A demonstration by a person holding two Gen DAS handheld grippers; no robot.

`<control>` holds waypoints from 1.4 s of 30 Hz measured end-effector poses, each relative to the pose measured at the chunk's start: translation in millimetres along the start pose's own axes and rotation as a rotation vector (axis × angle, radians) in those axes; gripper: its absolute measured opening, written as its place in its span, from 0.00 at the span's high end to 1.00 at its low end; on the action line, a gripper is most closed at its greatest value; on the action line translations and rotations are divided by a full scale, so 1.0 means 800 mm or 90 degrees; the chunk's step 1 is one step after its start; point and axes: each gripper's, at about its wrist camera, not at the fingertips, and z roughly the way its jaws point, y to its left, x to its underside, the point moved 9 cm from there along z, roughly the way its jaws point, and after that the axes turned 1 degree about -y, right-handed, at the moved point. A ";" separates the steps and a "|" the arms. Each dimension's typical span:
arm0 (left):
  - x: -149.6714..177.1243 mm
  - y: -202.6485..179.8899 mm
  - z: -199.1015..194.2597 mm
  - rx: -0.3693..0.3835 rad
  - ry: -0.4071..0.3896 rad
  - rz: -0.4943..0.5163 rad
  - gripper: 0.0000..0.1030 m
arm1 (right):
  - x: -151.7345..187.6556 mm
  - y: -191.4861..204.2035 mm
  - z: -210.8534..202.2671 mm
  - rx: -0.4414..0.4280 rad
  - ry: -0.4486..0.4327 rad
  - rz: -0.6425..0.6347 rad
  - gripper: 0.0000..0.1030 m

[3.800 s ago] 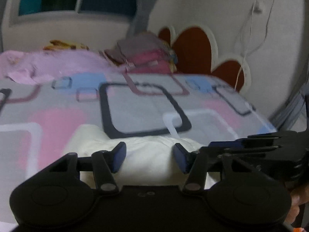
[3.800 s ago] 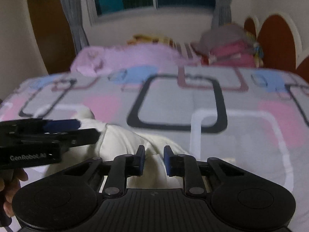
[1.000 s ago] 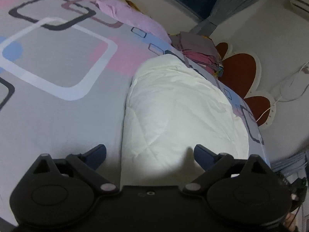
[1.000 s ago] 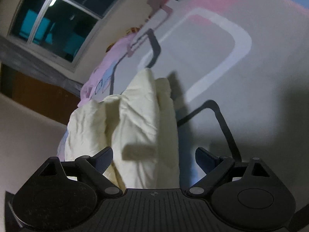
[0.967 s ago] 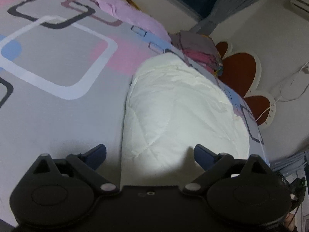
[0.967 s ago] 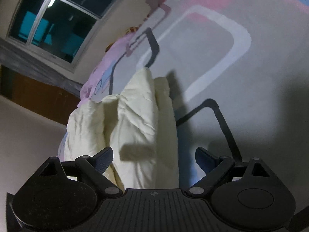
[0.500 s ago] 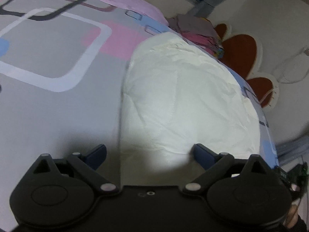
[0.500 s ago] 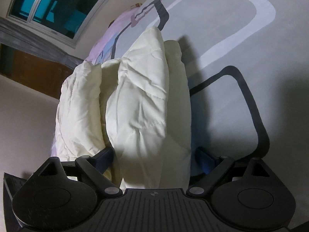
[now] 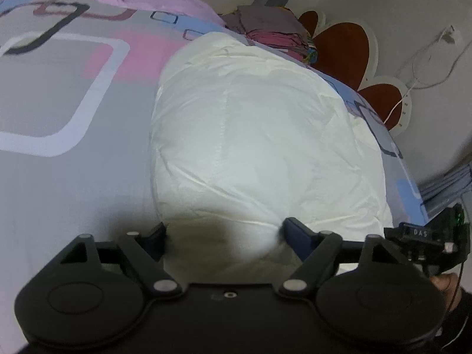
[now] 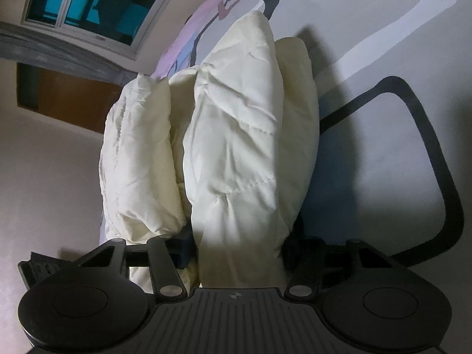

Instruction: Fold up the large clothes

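The cream quilted garment point(image 9: 265, 135) is puffy stitched cloth with a faint sheen and fine creases; in the right wrist view its padded folds point(image 10: 236, 135) look soft and matt. The bedsheet point(image 9: 59, 177) at the left of the frame is smooth printed cloth. Both grippers' bodies, the left gripper point(image 9: 224, 233) and the right gripper point(image 10: 239, 244), are matt black plastic, the right one ribbed along the bottom. The door point(image 10: 65, 94) at the left looks like wood.

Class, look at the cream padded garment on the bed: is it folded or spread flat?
Folded. The right wrist view shows the cream padded garment bunched into several thick layers side by side, not one flat sheet.
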 end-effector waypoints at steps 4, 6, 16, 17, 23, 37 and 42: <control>-0.002 -0.004 0.000 -0.005 -0.005 0.017 0.28 | -0.001 0.005 0.003 0.005 0.002 -0.014 0.52; -0.004 -0.004 -0.002 -0.003 -0.005 0.023 0.30 | 0.001 0.006 0.008 0.006 0.002 -0.018 0.54; -0.017 -0.011 -0.018 0.001 -0.020 0.086 0.42 | 0.012 0.024 0.003 0.012 -0.019 -0.034 0.56; -0.020 -0.011 -0.020 0.001 -0.022 0.093 0.42 | 0.015 0.028 0.005 0.016 -0.023 -0.038 0.56; -0.047 0.007 -0.045 0.009 -0.042 0.138 0.44 | 0.028 0.073 0.027 0.017 -0.050 -0.045 0.60; -0.120 0.219 -0.176 -0.023 -0.128 0.115 0.45 | 0.079 0.303 0.231 0.000 -0.020 -0.200 0.65; -0.085 0.313 -0.185 -0.043 -0.093 0.044 0.45 | 0.138 0.300 0.324 0.028 0.043 -0.192 0.64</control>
